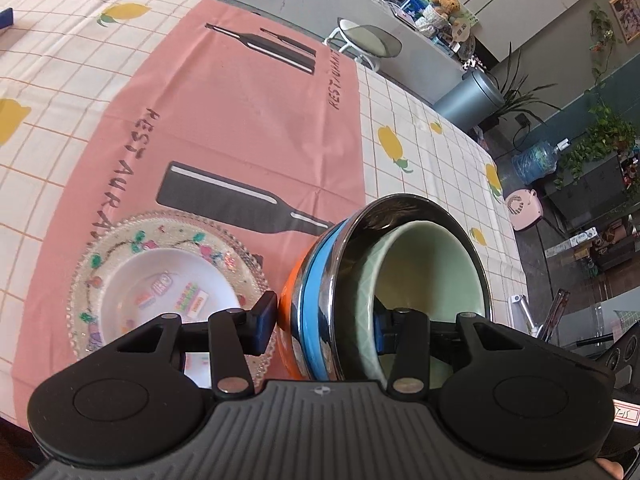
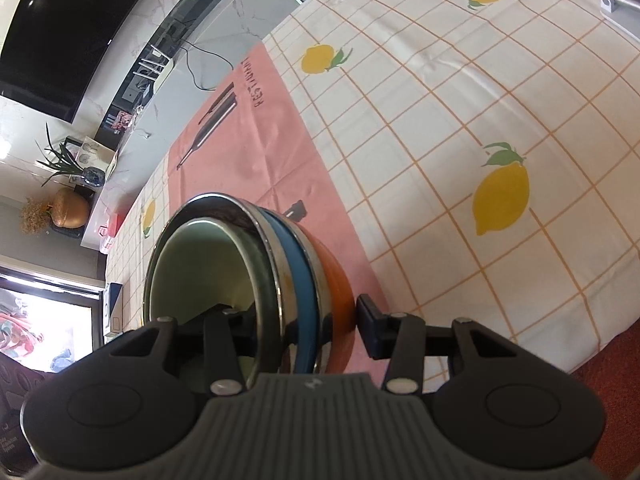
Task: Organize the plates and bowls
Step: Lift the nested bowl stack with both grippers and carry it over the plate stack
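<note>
Both claws grasp bowl stack [image 1: 344, 280] walls: left gripper [image 1: 326, 326], right gripper [image 2: 300, 320] | opposite sides, probably steadying nested bowls | glass plate [image 1: 168, 280] left.

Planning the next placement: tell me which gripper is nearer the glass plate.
Left. The left gripper grips the bowl stack right beside the glass plate; the right gripper grips the stack's far side.

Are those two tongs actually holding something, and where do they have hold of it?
Yes. Both tongs, left and right, clamp the stack of nested bowls by its wall at opposite sides: one finger inside the green bowl, one outside.
</note>
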Demonstrator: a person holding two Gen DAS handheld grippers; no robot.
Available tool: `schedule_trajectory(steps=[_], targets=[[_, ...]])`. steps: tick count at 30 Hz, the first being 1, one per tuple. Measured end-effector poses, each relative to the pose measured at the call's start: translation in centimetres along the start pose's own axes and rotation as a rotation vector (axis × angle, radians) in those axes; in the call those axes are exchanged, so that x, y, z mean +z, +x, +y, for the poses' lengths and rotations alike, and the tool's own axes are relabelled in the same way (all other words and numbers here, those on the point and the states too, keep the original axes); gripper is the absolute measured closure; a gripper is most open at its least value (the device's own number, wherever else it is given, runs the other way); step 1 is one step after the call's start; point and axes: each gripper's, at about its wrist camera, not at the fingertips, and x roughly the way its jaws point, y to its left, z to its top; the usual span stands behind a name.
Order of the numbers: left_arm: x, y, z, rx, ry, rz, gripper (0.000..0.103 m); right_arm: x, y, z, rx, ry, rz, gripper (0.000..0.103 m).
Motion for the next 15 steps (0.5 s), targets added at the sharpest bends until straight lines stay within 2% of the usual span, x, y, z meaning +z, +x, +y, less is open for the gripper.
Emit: schedule_trajectory(steps=[9,15], targets=[[1.1,-4.6,5.5,0.044,-0.105,-0.098,0.052,-1.8,2.6,7.0,0.060,-0.125,0.051,0.058],[1.2,-5.2,8.3,0.070,-0.165,-0.096,0.052,-3.2,5.0,9.5,0.063,-0.165,0.109,0.058]])
